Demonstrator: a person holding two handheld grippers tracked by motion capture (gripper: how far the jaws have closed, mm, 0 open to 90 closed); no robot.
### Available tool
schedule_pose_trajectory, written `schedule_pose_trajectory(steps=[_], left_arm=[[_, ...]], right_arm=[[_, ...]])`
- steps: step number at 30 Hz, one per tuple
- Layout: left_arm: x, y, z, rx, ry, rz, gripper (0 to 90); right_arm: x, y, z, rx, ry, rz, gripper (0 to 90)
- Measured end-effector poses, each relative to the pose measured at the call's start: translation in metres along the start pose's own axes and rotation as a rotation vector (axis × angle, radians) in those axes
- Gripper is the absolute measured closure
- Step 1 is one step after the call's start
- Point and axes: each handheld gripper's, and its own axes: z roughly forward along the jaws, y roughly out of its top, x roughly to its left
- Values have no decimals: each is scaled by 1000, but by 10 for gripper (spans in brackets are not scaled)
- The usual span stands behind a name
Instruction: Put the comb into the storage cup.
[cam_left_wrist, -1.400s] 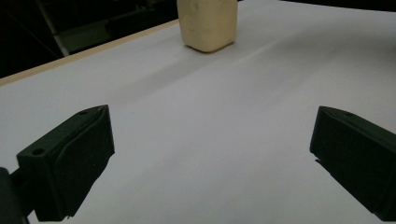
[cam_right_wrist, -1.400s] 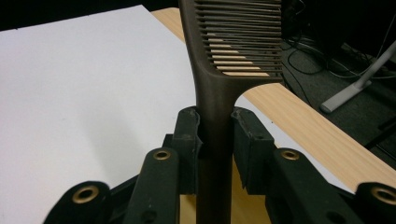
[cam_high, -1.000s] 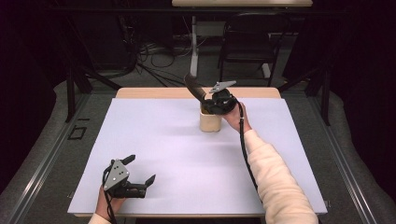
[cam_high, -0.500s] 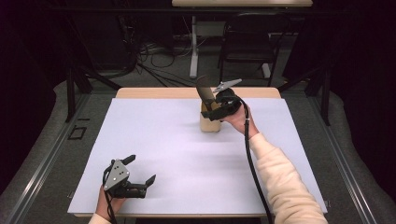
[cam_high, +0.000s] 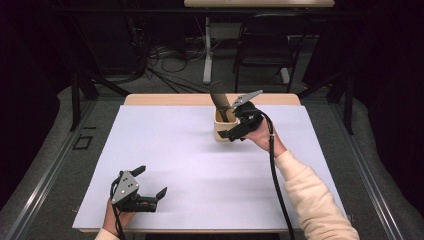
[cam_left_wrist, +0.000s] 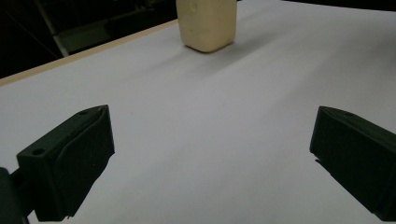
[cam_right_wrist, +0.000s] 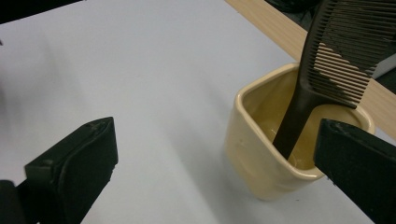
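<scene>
Right hand-held gripper (cam_right_wrist: 215, 163), jaws just spread wide with nothing gripped, hangs beside the cream cup (cam_right_wrist: 261, 154) near the surface's (cam_high: 170, 150) far edge; a black comb (cam_right_wrist: 327, 60) stands handle-down inside. Left hand-held gripper (cam_high: 150, 187) rests open, empty.

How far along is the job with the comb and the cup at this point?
Done: the comb stands handle-down in the cream cup, leaning on its rim. In hand: the right gripper has just been opening its jaws; they stand wide beside the cup with nothing between the pads. The left gripper rests open near the table edge. Left: apparently only pulling the right gripper clear.
</scene>
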Motion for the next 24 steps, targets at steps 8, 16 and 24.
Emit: schedule_pose_trajectory(steps=[8, 16, 24], left_arm=[[0, 0, 0, 3, -3, 5, 0], [0, 0, 0, 2, -2, 2, 0], [0, 0, 0, 3, -1, 2, 0]], right_arm=[[7, -19, -15, -19, 35, 2, 0], [12, -42, -25, -30, 31, 11, 0], [20, -63, -39, -46, 46, 26, 0]])
